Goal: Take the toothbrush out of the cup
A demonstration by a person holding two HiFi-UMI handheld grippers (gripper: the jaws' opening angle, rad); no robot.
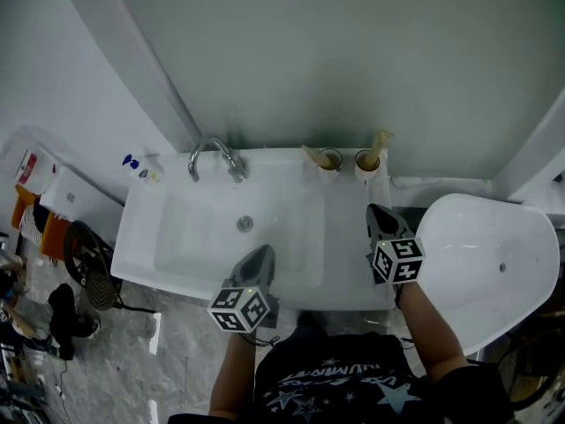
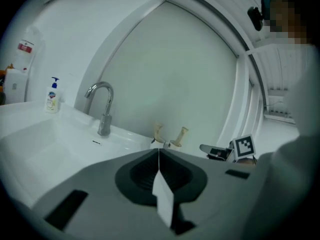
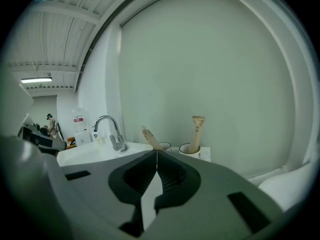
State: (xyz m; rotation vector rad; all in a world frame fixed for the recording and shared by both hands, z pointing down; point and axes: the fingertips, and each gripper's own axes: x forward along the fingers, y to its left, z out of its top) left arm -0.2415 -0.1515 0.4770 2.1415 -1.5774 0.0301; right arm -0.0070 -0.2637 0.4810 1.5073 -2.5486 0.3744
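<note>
Head view: the toothbrush stood in its cup on the sink's back ledge, just beside a second cup holding another brush, right of the faucet; the right gripper hung near them, the left gripper over the basin, well apart. Left gripper view: jaws shut on nothing, and the right gripper lay between it and the cups, so a reach from here risked a collision. Right gripper view: jaws likewise pressed together, empty; arriving unopened would likely knock a cup over, the crowding neighbour might tip, or the cup might lift with the brush.
</note>
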